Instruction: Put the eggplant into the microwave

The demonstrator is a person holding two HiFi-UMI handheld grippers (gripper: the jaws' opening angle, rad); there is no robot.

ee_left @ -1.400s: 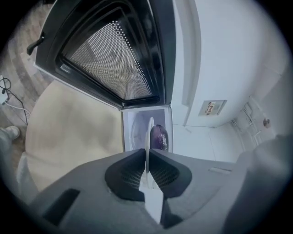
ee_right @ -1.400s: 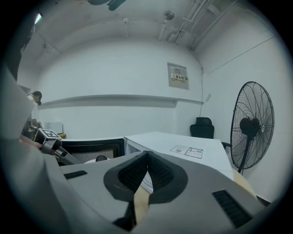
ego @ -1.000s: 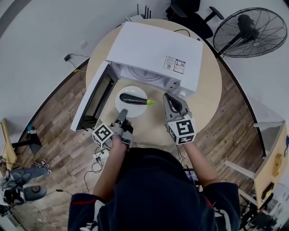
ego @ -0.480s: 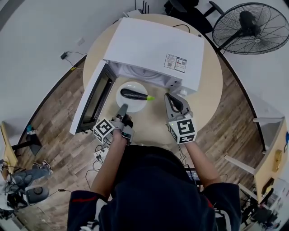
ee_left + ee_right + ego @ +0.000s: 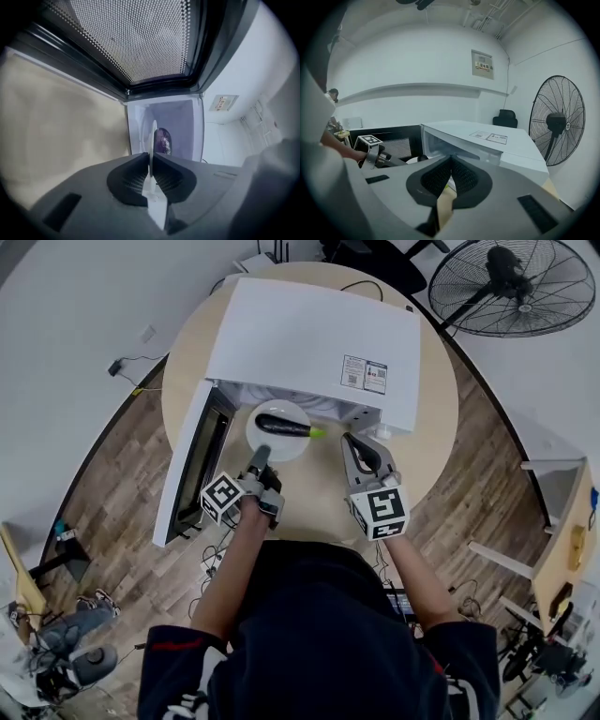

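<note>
A dark purple eggplant with a green stem lies on a white plate at the mouth of the white microwave. My left gripper is shut on the plate's near rim. In the left gripper view the plate stands edge-on between the pads, with the eggplant behind it and the microwave's cavity beyond. My right gripper hangs shut and empty over the table, right of the plate. Its pads meet in the right gripper view.
The microwave door stands open to the left, and its mesh window fills the top of the left gripper view. The microwave sits on a round beige table. A large floor fan stands at the back right.
The left gripper has pushed the plate with the eggplant forward toward the microwave's opening. The right gripper has hardly moved.
</note>
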